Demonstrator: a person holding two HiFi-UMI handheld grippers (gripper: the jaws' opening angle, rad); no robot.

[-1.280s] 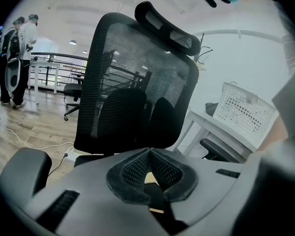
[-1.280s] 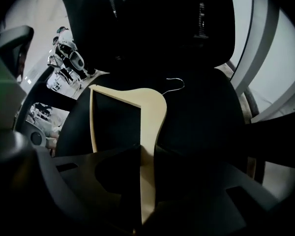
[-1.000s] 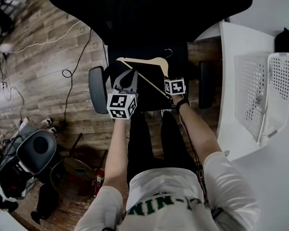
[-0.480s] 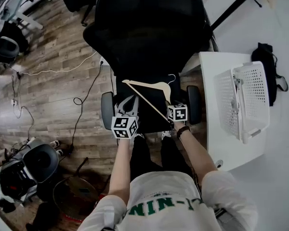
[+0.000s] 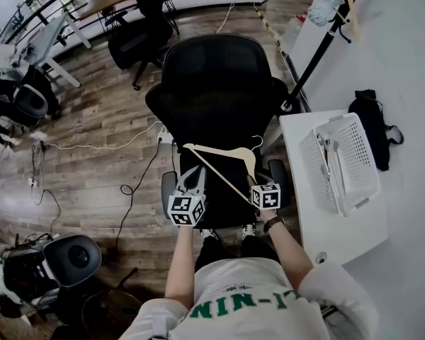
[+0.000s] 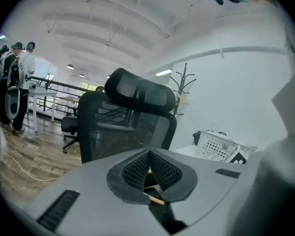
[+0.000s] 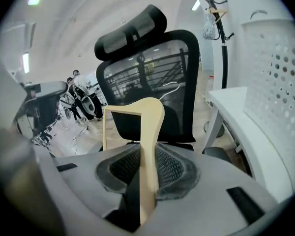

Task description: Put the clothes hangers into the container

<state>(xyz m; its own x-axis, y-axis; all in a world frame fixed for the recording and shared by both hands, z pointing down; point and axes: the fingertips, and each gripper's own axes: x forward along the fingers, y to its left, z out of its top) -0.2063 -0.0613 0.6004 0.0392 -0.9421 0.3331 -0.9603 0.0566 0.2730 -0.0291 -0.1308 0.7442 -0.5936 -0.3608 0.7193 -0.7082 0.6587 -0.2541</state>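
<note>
A pale wooden clothes hanger (image 5: 223, 161) with a metal hook hangs in the air over the seat of a black office chair (image 5: 219, 83). My right gripper (image 5: 258, 187) is shut on one wooden arm of the hanger (image 7: 146, 146), which stands up between its pads. My left gripper (image 5: 192, 176) is shut at the hanger's thin lower bar; a sliver of wood (image 6: 155, 199) shows between its closed pads. The container, a white perforated basket (image 5: 354, 163), stands on the white table (image 5: 304, 190) to the right, apart from both grippers.
The basket (image 6: 214, 144) also shows in the left gripper view, and its perforated wall (image 7: 280, 82) at the right gripper view's right. A coat rack (image 5: 319, 44) and a black bag (image 5: 374, 122) are by the table. Cables (image 5: 127, 190) lie on the wooden floor.
Both grippers have risen together with the hanger held between them. The view has widened, and the whole chair and more of the room now show.
</note>
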